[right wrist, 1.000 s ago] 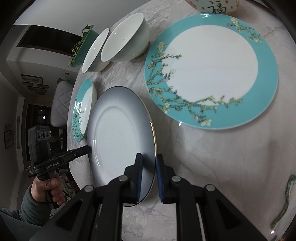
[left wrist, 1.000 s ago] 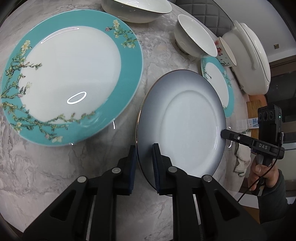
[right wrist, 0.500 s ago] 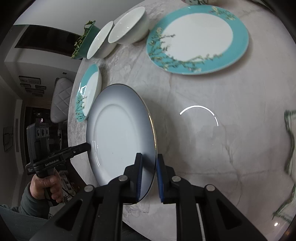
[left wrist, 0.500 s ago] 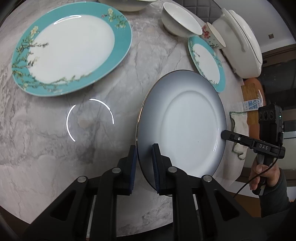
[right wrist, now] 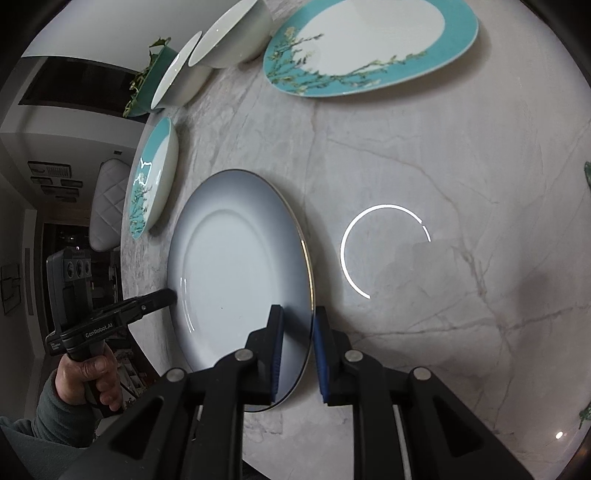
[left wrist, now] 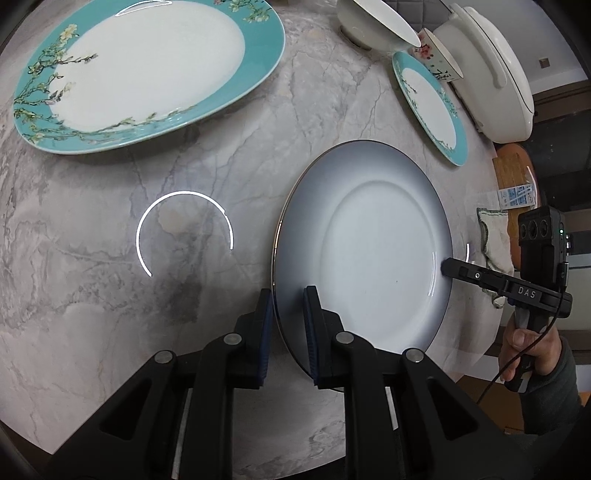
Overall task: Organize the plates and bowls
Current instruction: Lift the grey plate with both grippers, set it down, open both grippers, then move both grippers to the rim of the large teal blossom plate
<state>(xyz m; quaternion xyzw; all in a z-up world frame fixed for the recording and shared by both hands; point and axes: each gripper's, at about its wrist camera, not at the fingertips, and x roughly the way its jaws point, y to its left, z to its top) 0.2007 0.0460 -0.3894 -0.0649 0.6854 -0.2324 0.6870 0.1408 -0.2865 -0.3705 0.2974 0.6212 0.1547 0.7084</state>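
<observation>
A grey-white plate (left wrist: 369,254) with a dark rim is held above the marble table (left wrist: 110,314), one gripper on each side. My left gripper (left wrist: 289,297) is shut on its near rim; my right gripper (right wrist: 298,314) is shut on the opposite rim of the plate (right wrist: 236,273). A large teal floral plate (left wrist: 147,70) lies at the far left, also in the right wrist view (right wrist: 373,48). A small teal plate (left wrist: 430,99) lies at the far right.
White bowls (right wrist: 229,33) stand at the table's far edge, with a floral cup (left wrist: 439,62) and a white lidded casserole (left wrist: 487,66) near the small plate. A cloth (left wrist: 495,243) lies at the table's right edge. A ring of light (left wrist: 184,229) reflects on the marble.
Both grippers have lifted the grey plate and drawn it back from the large teal plate, which now lies farther away. Both grips are unchanged.
</observation>
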